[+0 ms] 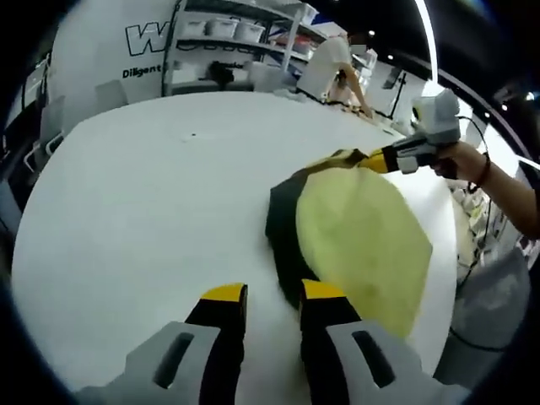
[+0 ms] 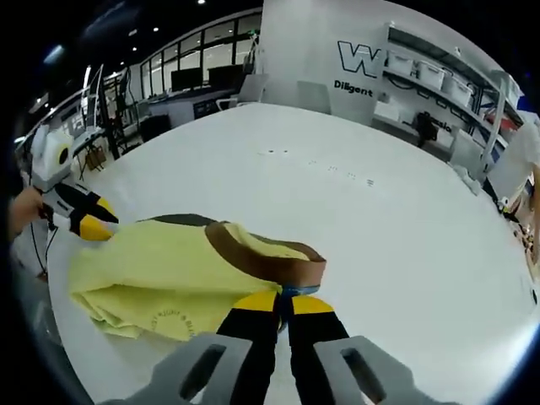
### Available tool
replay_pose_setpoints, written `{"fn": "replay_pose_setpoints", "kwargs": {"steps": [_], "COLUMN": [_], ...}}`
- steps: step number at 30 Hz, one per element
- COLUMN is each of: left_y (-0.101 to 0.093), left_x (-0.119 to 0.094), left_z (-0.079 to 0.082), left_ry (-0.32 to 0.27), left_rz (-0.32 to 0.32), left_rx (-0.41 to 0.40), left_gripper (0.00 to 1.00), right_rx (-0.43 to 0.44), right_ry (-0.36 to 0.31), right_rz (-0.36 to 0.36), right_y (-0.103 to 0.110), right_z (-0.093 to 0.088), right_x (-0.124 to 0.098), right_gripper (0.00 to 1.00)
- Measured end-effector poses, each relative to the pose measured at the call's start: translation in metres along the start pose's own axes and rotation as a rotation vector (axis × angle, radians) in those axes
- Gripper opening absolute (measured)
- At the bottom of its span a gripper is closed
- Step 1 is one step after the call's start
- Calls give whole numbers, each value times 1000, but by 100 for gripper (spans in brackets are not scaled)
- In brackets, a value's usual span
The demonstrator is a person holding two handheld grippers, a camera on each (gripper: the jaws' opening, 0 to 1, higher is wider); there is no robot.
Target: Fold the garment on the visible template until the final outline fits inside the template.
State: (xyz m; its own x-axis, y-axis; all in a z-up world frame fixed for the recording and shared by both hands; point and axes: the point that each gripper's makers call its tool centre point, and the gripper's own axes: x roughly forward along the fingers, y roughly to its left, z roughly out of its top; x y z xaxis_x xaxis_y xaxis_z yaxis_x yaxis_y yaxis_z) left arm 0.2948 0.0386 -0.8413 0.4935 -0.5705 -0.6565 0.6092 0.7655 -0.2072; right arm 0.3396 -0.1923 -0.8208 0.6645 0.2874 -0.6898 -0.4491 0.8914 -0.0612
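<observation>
Lay on the white round surface: a pale yellow fabric garment with dark brown trim, folded into a heap near the surface's edge. Right claw clenched on the garment's brown collar band, jaws nearly together. Left claw released, jaws apart just beside the garment's dark edge, touching nothing. Seen far behind: white storage shelves.

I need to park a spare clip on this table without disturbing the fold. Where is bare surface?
The white table is bare between the yellow garment and the shelving wall, and beside the left gripper. In the right gripper view, bare top stretches beyond the garment's brown collar. It is crowded at the garment, where the right gripper pinches the collar.
</observation>
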Motion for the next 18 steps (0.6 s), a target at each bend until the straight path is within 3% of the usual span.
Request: {"fn": "replay_pose_setpoints", "kwargs": {"steps": [8, 18], "left_y": [1, -2], "left_x": [19, 34], "left_z": [-4, 5], "left_ry": [30, 3], "left_rz": [20, 27], "left_rx": [18, 38], "left_gripper": [19, 11], "right_rx": [5, -4], "right_ry": [3, 12], "right_rz": [4, 8], "right_y": [0, 1], "right_z": [-1, -5], "right_x": [2, 4], "right_gripper": [0, 0]}}
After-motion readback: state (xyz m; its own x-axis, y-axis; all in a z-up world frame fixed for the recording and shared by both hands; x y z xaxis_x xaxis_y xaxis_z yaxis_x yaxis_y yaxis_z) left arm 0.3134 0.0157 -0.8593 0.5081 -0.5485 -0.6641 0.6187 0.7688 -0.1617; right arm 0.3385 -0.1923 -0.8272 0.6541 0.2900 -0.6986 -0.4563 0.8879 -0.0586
